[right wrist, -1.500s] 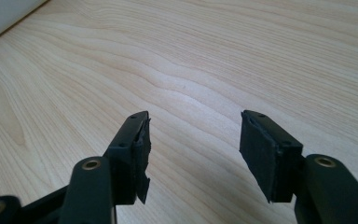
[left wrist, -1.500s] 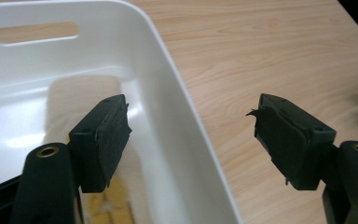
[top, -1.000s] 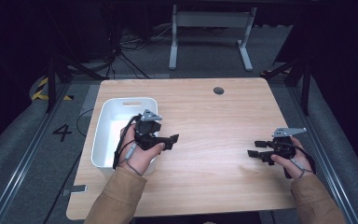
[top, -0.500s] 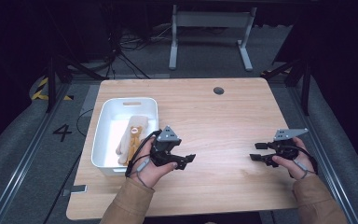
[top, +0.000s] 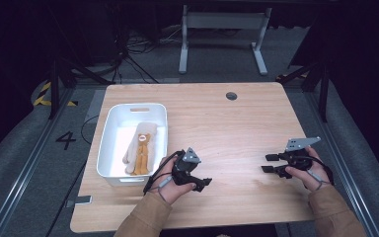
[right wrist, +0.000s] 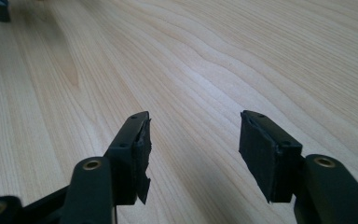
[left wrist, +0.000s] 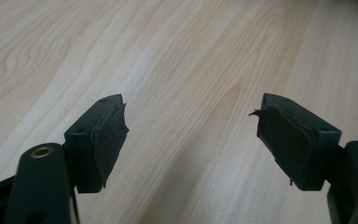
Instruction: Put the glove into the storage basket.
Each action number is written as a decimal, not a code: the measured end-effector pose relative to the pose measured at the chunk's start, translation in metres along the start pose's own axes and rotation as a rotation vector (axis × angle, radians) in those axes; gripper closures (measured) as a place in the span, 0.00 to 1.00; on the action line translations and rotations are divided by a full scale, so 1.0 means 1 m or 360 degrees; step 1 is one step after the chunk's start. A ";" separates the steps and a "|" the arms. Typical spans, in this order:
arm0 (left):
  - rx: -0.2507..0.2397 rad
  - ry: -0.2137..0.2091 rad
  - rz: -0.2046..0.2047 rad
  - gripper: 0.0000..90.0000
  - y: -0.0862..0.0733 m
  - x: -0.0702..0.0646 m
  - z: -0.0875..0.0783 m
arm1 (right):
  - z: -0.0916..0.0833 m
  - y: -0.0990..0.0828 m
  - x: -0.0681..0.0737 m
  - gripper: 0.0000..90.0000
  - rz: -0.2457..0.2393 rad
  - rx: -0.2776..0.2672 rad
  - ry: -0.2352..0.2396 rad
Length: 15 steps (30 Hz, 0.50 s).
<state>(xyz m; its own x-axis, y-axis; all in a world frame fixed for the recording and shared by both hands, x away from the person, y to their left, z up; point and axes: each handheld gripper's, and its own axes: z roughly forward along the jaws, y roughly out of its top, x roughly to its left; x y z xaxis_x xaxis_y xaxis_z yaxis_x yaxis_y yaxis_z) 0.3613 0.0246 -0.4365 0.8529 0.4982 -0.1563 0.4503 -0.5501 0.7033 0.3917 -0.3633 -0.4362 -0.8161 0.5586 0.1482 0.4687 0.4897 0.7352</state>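
A tan and orange plush toy (top: 140,150) lies lengthwise inside a white plastic bin (top: 109,148) on the left of the wooden table (top: 237,123). My left gripper (top: 203,183) rests low over the table just right of the bin's front corner. It is open, and between its pads (left wrist: 109,140) there is bare wood. My right gripper (top: 270,164) is held near the table's right edge and points left. It is open, its jaws have just been closing, and there is nothing between its pads (right wrist: 265,158).
A round cable hole (top: 231,95) sits near the table's far edge. Beyond the table stands a grey metal frame (top: 222,34) on dark floor. Black rails run along both sides of the table.
My left hand has come down and to the right, from over the bin to the table beside it, leaving the toy uncovered. The right gripper's jaws stand a little narrower; that hand stayed put.
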 end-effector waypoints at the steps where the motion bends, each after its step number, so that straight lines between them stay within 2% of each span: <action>1: 0.0018 0.0006 0.0008 0.28 -0.001 0.000 0.003 | 0.001 0.000 0.000 0.49 -0.0001 0.0003 0.0000; 8: 0.0078 -0.0010 0.0002 0.28 -0.007 -0.001 0.013 | 0.004 -0.001 0.001 0.50 -0.0002 0.0029 0.0005; 15: 0.0062 -0.0001 0.0013 0.27 -0.006 -0.002 0.010 | 0.004 -0.001 0.002 0.49 0.0004 0.0026 0.0002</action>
